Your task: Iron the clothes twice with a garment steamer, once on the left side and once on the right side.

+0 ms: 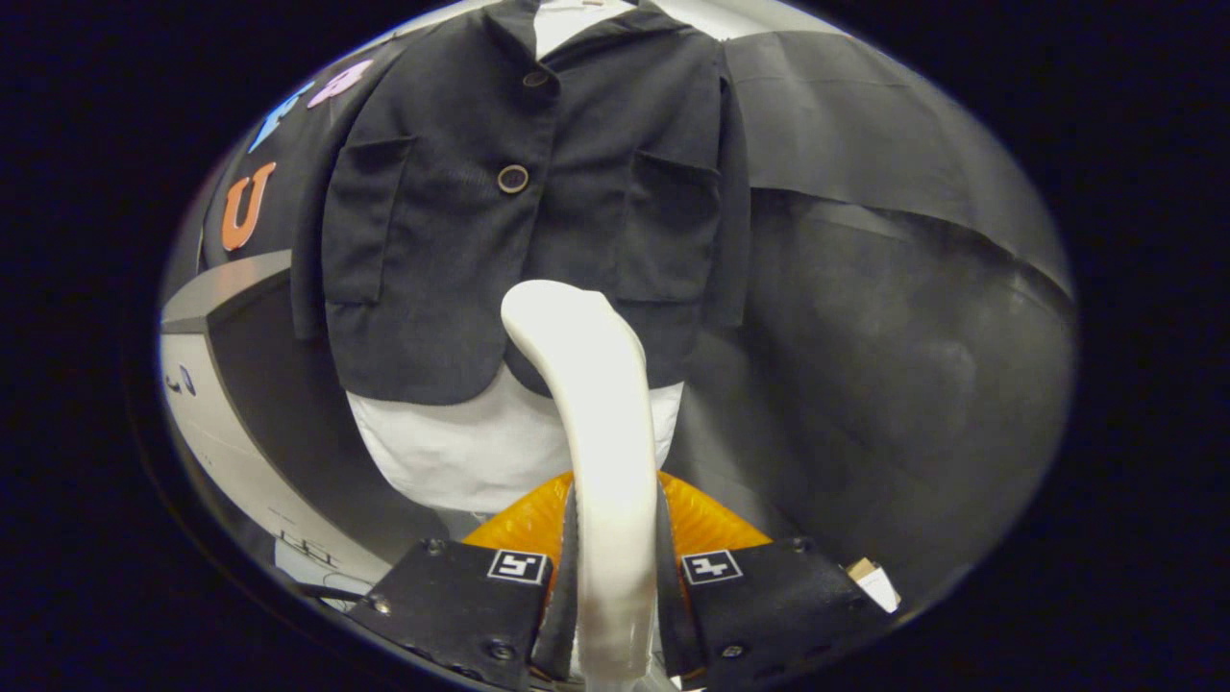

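Observation:
A black buttoned jacket [519,211] hangs on a white dress form [471,447], straight ahead of me. My gripper [613,538] is shut on the cream-white garment steamer [596,413], both orange fingers [524,524] pressing its handle from either side. The steamer rises from between the fingers and curves forward. Its rounded head sits at the jacket's lower hem, near the middle where the two front panels part. Whether the head touches the cloth I cannot tell.
Black cloth [894,288] covers the booth wall to the right of the jacket and behind it. A grey and white panel edge [226,288] runs at the left, beside the jacket's sleeve.

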`<state>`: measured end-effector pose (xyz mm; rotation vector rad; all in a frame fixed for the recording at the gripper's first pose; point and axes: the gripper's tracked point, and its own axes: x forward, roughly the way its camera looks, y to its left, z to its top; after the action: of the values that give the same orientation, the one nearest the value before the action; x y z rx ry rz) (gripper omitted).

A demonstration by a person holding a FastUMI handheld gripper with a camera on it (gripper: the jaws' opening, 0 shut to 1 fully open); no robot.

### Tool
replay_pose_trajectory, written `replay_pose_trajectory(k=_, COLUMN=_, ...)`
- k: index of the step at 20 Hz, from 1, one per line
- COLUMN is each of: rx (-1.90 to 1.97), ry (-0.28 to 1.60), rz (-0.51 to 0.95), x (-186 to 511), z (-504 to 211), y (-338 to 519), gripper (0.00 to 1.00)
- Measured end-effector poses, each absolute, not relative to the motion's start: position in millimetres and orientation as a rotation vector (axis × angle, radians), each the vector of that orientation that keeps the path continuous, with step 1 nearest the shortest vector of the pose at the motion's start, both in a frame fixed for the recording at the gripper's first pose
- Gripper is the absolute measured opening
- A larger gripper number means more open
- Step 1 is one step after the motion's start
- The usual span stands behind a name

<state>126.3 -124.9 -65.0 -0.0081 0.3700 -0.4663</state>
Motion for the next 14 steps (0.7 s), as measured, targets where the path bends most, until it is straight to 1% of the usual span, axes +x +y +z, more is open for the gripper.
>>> replay_pose_trajectory(k=4, rx=0.034, ry=0.257, rz=-0.502, x=93.7, z=-17.1, y=-105.5, gripper=0.38)
replay_pose_trajectory(k=10, rx=0.067, ry=0.087, rz=-0.524, x=16.8, z=50.5, y=-61.3, gripper=0.38)
replay_pose_trajectory(k=14, rx=0.061, ry=0.012, rz=-0.521, x=-39.5, z=89.8, y=-33.8, gripper=0.38)
